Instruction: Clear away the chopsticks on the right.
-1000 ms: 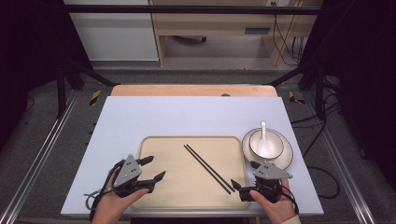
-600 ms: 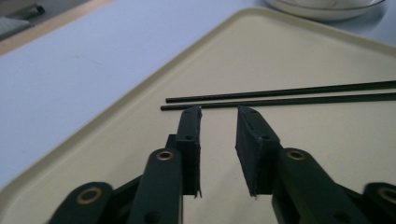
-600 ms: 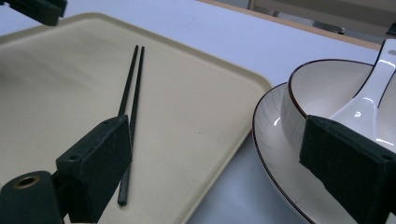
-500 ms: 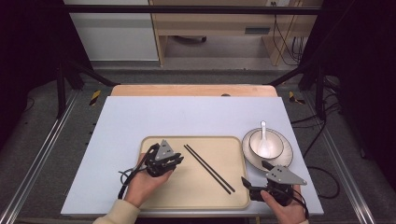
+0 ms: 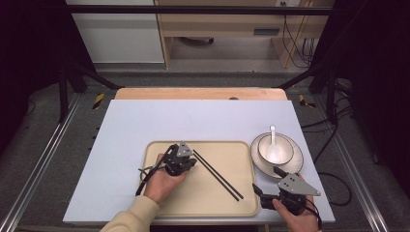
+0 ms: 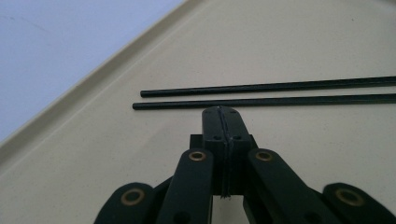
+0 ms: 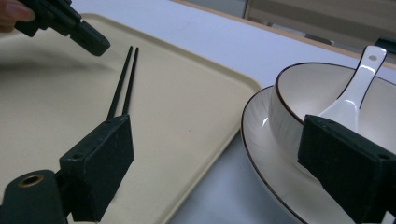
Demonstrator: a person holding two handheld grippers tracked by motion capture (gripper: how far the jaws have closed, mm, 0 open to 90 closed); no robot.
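Hovering my left tool (image 5: 190,161) low over the shallow beige plastic tray (image 5: 241,205), I have its tip just short of the near ends of the two thin black chopsticks (image 5: 218,174), which lie side by side on the tray and run away from the tool toward my right hand. In the left gripper view, the jaws have just been closing and now meet flat along their seam with nothing between them; the nearer chopstick (image 6: 261,101) sits just beyond the tip, apart from it as far as I can tell. I judge that I have brought the tool in shut so its narrow nose can nudge or line up the sticks, since they lie too flat on the tray for a wide bite; that is my reading, not something I can see.

My right tool (image 5: 270,181) rests at the near right corner of the tray with its jaws standing wide and holding nothing. Just beyond it, on the pale blue bench (image 5: 145,125), sits the round white plate with a dark rim (image 5: 293,168), carrying the white bowl (image 5: 285,143) with the white ceramic spoon (image 5: 273,137) leaning inside. I take it this hand waits there, ready for the dishes or the far ends of the sticks.
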